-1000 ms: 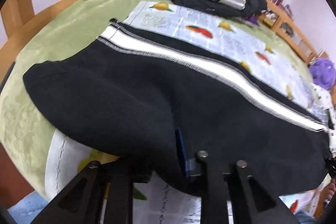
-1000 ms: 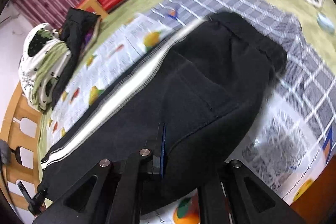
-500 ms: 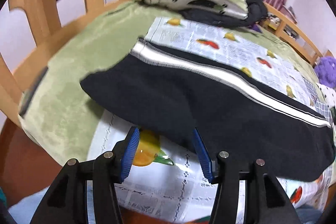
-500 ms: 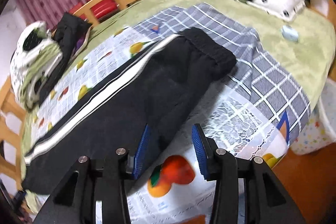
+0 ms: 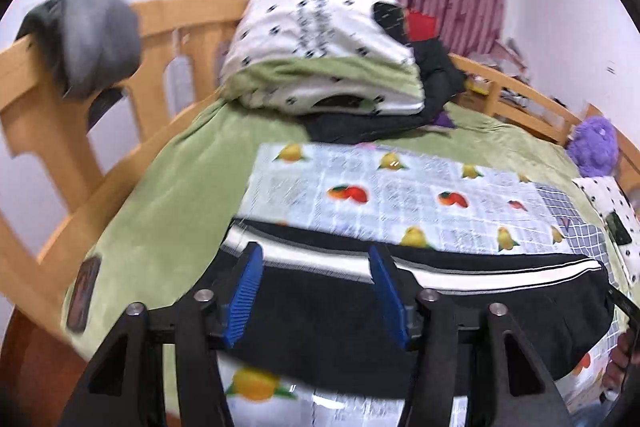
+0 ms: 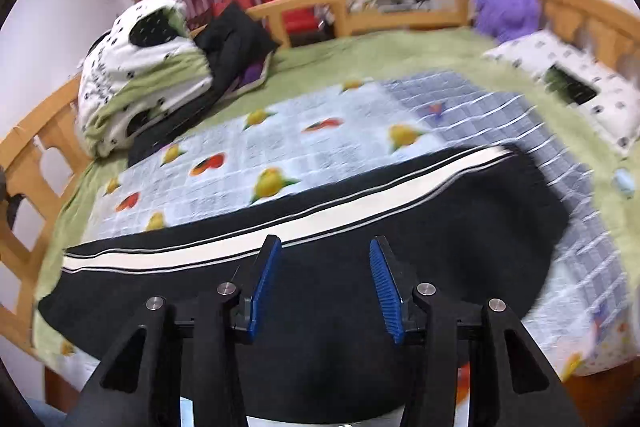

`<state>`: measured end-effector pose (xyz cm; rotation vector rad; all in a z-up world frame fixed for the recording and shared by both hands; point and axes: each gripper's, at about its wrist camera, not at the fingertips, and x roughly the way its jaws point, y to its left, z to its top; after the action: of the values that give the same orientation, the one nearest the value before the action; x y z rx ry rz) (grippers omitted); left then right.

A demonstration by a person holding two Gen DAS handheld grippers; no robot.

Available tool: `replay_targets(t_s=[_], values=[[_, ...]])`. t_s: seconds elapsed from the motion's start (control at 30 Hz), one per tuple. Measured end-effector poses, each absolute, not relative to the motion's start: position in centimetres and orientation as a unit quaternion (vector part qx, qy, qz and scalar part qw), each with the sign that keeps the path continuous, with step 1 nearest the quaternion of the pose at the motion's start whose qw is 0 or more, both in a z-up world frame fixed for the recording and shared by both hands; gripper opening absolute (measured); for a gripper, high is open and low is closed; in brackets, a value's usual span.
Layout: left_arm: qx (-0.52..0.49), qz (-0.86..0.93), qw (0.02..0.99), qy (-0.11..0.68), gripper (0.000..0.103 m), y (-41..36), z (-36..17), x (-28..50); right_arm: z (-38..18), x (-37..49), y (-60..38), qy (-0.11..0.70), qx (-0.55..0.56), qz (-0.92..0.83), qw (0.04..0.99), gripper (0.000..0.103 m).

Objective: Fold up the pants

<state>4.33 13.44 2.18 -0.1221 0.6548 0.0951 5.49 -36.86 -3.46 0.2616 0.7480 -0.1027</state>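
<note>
Black pants point(image 5: 500, 307) with a white side stripe lie flat along the bed's near edge, folded lengthwise. In the right wrist view the pants point(image 6: 440, 239) run from the hem at left to the waistband at right. My left gripper point(image 5: 316, 291) is open and empty, raised above the hem end. My right gripper point(image 6: 322, 283) is open and empty, raised above the pants' middle. Both views are blurred by motion.
A fruit-print sheet point(image 6: 280, 147) and a grey checked cloth point(image 6: 460, 99) cover a green bedspread point(image 5: 180, 195). A folded quilt pile point(image 5: 324, 47) with dark clothes sits at the bed's far corner. A wooden rail point(image 6: 380, 3), a purple plush point(image 6: 508, 7) and a pillow point(image 6: 568, 79) lie beyond.
Both grippers let go of the pants' near edge, opened, and lifted up and back. The pants now lie flat on the bed.
</note>
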Motion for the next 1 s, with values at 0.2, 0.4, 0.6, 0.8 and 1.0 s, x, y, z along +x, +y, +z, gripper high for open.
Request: replay_targets(t_s=[0.2, 0.4, 0.6, 0.8, 1.0], values=[[-0.084, 0.034, 0.931, 0.353, 0.06, 12.2, -4.3, 6.5, -5.8, 8.5, -34.4, 0.396, 0.091, -0.051, 0.912, 0.046], [-0.139, 0.073, 0.913, 0.376, 0.06, 14.3, -5.5, 9.9, -6.2, 9.2, -33.5, 0.404, 0.073, -0.041, 0.911, 0.051], [-0.237, 0.009, 0.898, 0.369, 0.06, 15.0, -5.8, 11.5, -7.1, 11.9, -31.9, 0.409, 0.026, -0.032, 0.912, 0.059], [-0.223, 0.007, 0.903, 0.368, 0.06, 12.6, -6.2, 14.2, -6.3, 15.7, -30.6, 0.425, 0.076, -0.018, 0.902, 0.059], [-0.217, -0.009, 0.896, 0.388, 0.06, 9.8, -7.3, 16.6, -7.0, 17.8, -29.1, 0.41, 0.089, -0.015, 0.908, 0.059]])
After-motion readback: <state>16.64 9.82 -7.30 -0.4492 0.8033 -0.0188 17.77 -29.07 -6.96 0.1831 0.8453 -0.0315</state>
